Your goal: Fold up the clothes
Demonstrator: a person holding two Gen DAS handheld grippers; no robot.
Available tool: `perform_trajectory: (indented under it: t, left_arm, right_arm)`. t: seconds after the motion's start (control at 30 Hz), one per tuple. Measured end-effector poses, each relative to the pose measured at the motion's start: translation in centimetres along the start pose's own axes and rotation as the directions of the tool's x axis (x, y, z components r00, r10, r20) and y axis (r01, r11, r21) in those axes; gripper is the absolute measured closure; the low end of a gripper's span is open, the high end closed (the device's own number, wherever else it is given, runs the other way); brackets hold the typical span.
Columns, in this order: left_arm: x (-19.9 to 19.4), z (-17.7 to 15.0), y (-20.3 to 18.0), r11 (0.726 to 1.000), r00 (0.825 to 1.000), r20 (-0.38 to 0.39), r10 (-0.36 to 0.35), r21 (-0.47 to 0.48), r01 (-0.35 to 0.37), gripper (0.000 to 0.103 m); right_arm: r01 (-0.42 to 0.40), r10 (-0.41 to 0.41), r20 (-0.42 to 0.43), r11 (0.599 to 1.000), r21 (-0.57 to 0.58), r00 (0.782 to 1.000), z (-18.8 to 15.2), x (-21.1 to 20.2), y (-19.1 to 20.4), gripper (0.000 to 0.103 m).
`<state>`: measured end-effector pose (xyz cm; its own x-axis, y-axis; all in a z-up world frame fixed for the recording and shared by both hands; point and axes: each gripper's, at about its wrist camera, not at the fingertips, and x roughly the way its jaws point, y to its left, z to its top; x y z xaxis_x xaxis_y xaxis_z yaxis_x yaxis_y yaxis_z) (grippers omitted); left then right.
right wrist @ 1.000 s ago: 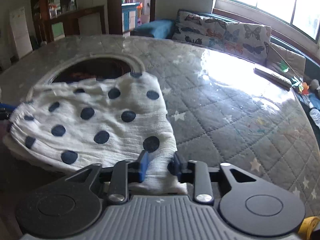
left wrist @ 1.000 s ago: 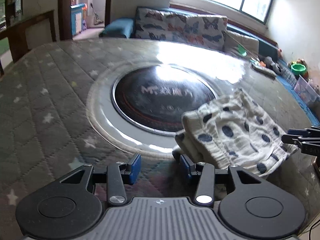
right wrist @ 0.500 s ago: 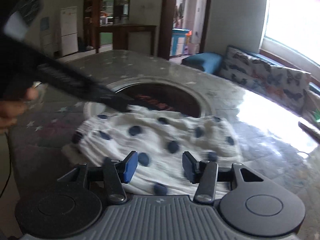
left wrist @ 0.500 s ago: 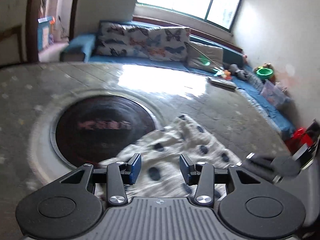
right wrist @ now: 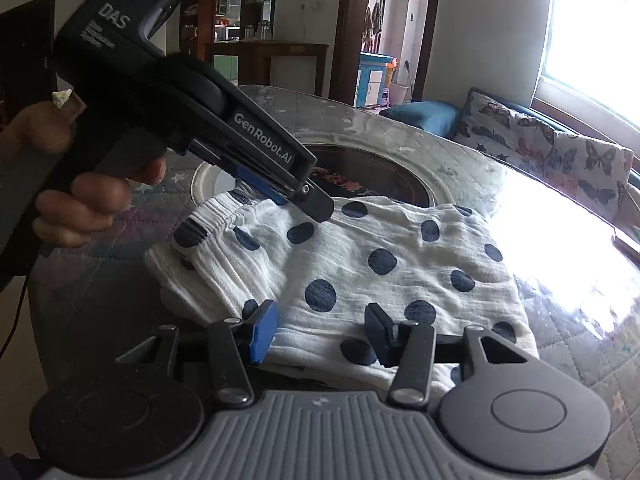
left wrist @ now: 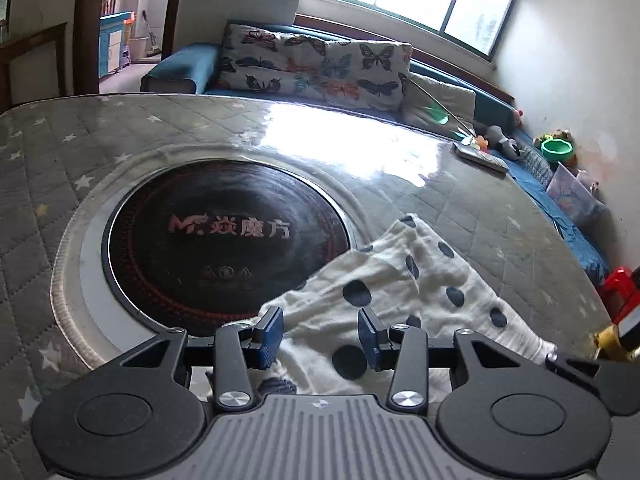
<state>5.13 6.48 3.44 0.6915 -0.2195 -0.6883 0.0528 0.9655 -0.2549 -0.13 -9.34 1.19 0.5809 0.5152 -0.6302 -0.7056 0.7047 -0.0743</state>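
White crinkled cotton with navy dots: the garment point(right wrist: 372, 264) lies folded into a flattish stack on the table point(left wrist: 60, 160), one corner lapping over the rim of the round black cooktop point(left wrist: 224, 240) set into the tabletop. Elastic waistband bunched at the end nearest the person's hand point(right wrist: 80, 196). Left gripper point(left wrist: 320, 334) poised above the near edge of the cloth, jaws spread wide, blue pads clear of the fabric, nothing held. Right gripper point(right wrist: 320, 330) likewise spread wide over the opposite edge of the stack, holding nothing; whether its pads touch the cloth cannot be told. In the right wrist view the left gripper's snout sits low over the waistband end. Table covered in grey quilted fabric with pale stars under a glossy clear sheet, strong window glare on it. Beyond: blue sofa point(left wrist: 180, 76) with butterfly cushions point(left wrist: 312, 68), a green bowl point(left wrist: 556, 148) at its far end.
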Motion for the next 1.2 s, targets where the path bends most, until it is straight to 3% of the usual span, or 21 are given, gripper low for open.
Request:
perform_trajectory:
  t: [0.2, 0.33, 0.5, 0.7, 0.87, 0.97, 1.2]
  left_arm:
    - [0.2, 1.0, -0.6, 0.993, 0.994, 0.023, -0.111, -0.038, 0.112, 0.059]
    - [2.2, 1.3, -1.0, 0.993, 0.994, -0.020, -0.111, -0.050, 0.110, 0.059]
    - [3.9, 1.3, -1.0, 0.998, 0.997, -0.057, -0.044, -0.044, 0.041, 0.059]
    - [2.8, 1.0, -1.3, 1.000, 0.999, -0.026, 0.027, -0.006, -0.027, 0.057]
    - [0.7, 0.1, -2.6, 0.996, 0.997, 0.009, 0.079, 0.037, -0.080, 0.057]
    - [-0.4, -0.9, -2.8, 0.995, 0.996, 0.018, 0.090, 0.031, -0.090, 0.057]
    - [-2.0, -3.2, -3.3, 0.992, 0.993, 0.027, 0.118, 0.030, -0.119, 0.056]
  right_arm:
    - [0.003, -0.003, 0.002, 1.000, -0.002, 1.000, -0.2, -0.1, 0.3, 0.053]
    - [0.005, -0.005, -0.001, 1.000, 0.002, 1.000, -0.3, 0.0, 0.4, 0.053]
    - [0.006, -0.006, -0.004, 1.000, -0.004, 1.000, -0.3, 0.1, 0.4, 0.053]
    - [0.004, -0.003, -0.009, 1.000, 0.007, 1.000, -0.5, 0.0, 0.1, 0.049]
    - [-0.001, 0.001, 0.000, 0.999, 0.036, 1.000, -0.4, -0.8, -0.7, 0.039]
    - [-0.006, 0.005, 0.021, 0.997, 0.072, 1.000, -0.1, -1.6, -1.5, 0.027]
    - [0.027, -0.034, 0.046, 0.989, 0.144, 0.998, 0.0, -3.2, -4.4, 0.022]
